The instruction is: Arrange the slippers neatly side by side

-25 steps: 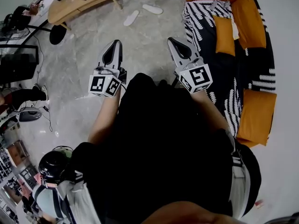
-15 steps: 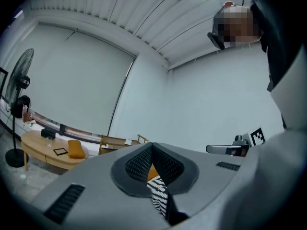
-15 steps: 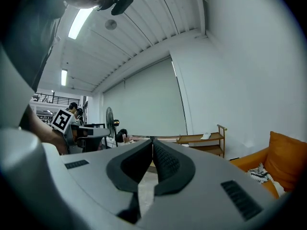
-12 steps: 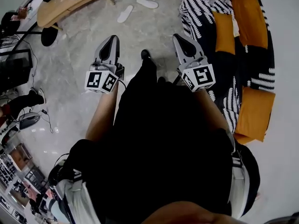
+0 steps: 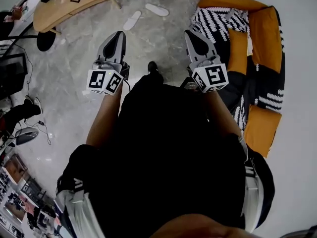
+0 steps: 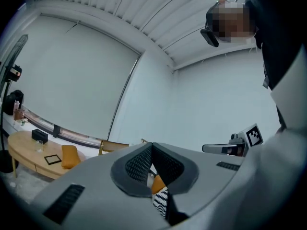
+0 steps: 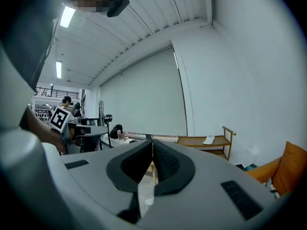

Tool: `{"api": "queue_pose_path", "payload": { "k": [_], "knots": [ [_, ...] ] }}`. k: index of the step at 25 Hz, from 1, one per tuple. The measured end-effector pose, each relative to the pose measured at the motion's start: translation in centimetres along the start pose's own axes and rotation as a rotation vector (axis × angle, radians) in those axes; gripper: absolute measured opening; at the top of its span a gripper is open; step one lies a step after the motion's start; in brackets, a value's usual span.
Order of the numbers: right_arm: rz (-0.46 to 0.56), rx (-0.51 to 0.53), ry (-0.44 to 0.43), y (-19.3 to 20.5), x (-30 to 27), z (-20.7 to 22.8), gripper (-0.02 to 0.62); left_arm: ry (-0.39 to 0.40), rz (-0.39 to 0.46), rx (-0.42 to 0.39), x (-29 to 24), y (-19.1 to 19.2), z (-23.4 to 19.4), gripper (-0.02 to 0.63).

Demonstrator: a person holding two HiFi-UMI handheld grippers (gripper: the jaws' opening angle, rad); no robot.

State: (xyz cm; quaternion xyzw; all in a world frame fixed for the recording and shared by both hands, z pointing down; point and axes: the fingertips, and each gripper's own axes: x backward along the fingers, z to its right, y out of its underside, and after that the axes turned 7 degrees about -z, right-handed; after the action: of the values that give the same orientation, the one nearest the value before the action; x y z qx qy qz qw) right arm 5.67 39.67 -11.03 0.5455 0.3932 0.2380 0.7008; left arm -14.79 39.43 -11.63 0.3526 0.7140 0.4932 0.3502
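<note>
Two white slippers lie apart on the grey floor at the top of the head view, one (image 5: pixel 132 20) slanted to the left, the other (image 5: pixel 156 9) to its right at a different angle. My left gripper (image 5: pixel 119 35) (image 6: pixel 151 145) is held level well short of them, jaws shut with nothing between them. My right gripper (image 5: pixel 191 34) (image 7: pixel 152 142) hangs beside it, also shut and empty. In the right gripper view another white slipper (image 7: pixel 208 139) rests on a wooden shelf (image 7: pixel 199 141).
A sofa (image 5: pixel 265 38) with orange cushions and a black-and-white throw (image 5: pixel 218 20) fills the right side. A wooden oval table (image 5: pixel 59 6) stands at the top left, with a black fan base (image 5: pixel 44 39) near it. The person's black shoe (image 5: pixel 152 66) shows between the grippers.
The person has walked on across the floor, carrying both shut grippers along. The sofa has swung in the view and a black shoe now shows between the grippers.
</note>
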Motion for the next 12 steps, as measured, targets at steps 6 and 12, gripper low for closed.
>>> {"api": "queue_pose_path", "payload": {
  "k": [6, 12],
  "knots": [
    [-0.003, 0.017, 0.026, -2.5, -5.4, 1.4, 0.032, 0.006, 0.011, 0.052, -3.4, -0.6, -5.4, 0.014],
    [-0.035, -0.016, 0.054, -2.9, -7.9, 3.7, 0.032, 0.004, 0.027, 0.088, -5.5, -0.8, -7.8, 0.014]
  ]
}}
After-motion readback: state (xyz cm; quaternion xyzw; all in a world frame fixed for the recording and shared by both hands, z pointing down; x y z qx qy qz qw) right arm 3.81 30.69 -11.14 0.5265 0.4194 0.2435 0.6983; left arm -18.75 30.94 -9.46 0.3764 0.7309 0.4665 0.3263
